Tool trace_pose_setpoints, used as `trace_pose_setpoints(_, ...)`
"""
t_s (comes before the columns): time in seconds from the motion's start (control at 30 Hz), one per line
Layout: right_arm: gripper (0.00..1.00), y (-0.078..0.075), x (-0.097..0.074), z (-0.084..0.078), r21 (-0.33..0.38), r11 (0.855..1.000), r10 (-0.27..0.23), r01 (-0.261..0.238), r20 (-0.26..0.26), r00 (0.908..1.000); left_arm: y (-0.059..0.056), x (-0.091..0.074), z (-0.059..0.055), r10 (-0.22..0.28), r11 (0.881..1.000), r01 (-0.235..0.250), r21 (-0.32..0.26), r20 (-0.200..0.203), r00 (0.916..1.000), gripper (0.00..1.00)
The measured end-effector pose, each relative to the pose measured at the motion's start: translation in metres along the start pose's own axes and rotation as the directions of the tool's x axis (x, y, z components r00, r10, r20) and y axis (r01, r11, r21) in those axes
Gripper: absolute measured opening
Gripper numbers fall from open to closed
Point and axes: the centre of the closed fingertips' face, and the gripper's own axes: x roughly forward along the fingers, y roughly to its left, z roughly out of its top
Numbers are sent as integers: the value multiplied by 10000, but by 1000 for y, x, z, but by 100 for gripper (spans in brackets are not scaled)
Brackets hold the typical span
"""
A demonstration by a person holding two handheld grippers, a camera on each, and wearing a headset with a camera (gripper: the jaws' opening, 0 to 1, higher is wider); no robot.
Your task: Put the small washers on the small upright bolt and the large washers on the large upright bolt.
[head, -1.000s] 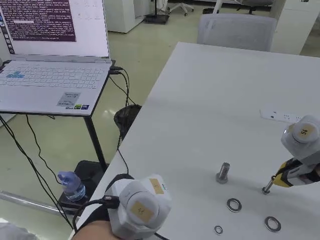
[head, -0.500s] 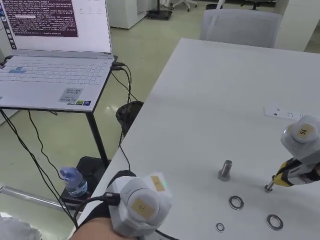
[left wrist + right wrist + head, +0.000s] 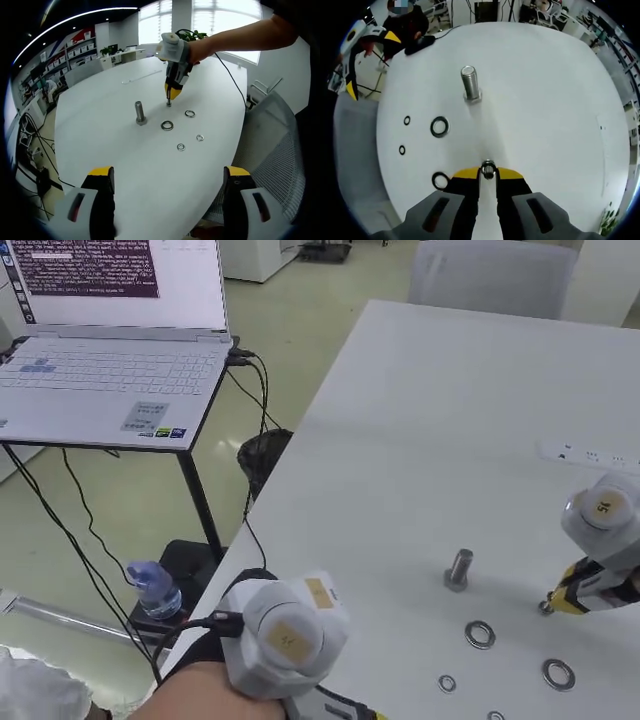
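On the white table point(image 3: 400, 440) the large upright bolt point(image 3: 458, 569) point(image 3: 140, 112) point(image 3: 470, 84) stands left of the small upright bolt point(image 3: 547, 607) point(image 3: 169, 102) point(image 3: 488, 170). My right gripper point(image 3: 556, 601) point(image 3: 488, 173) is shut around the small bolt's top; whether a washer is pinched there too I cannot tell. Two large washers point(image 3: 480, 634) point(image 3: 558, 674) point(image 3: 439, 126) and two small washers point(image 3: 447, 683) point(image 3: 181, 147) point(image 3: 407, 120) lie flat nearer me. My left gripper point(image 3: 169, 175) is open and holds nothing, back near the table's front edge.
A laptop point(image 3: 110, 370) sits on a stand left of the table, with cables and a water bottle point(image 3: 155, 589) on the floor beneath. A power strip point(image 3: 600, 454) lies at the far right, and a grey chair point(image 3: 490, 275) stands behind the table.
The head camera has tilted, so everything sits slightly differently in the picture. The right gripper stays on the small bolt, and the washers and left gripper have not moved.
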Motion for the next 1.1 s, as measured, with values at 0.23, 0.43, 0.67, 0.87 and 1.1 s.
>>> trace_pose_setpoints(0.23, 13, 4, 8, -2, -107, 9999, 59, -60, -82, 9999, -1, 0, -5, -10, 10000, 10, -26, -101, 9999, 89)
trace_pose_setpoints(0.43, 13, 4, 12, -5, -198, 9998, 73, -76, -146, 9999, -2, -1, -6, -59, 10000, 58, -60, -154, 9999, 87)
trace_pose_setpoints(0.67, 13, 2, 15, -7, -413, 9991, -30, 20, -243, 9997, -2, 0, -9, -51, 10000, 50, -49, -210, 9998, 87)
trace_pose_setpoints(0.87, 13, 2, 17, -7, -525, 9986, -96, 79, -321, 9994, -3, -1, -10, -60, 10000, 60, -31, -244, 9997, 86)
trace_pose_setpoints(1.1, 13, 2, 18, -6, -611, 9980, -157, 133, -389, 9991, -3, -2, -10, -46, 10000, 45, -38, -219, 9998, 86)
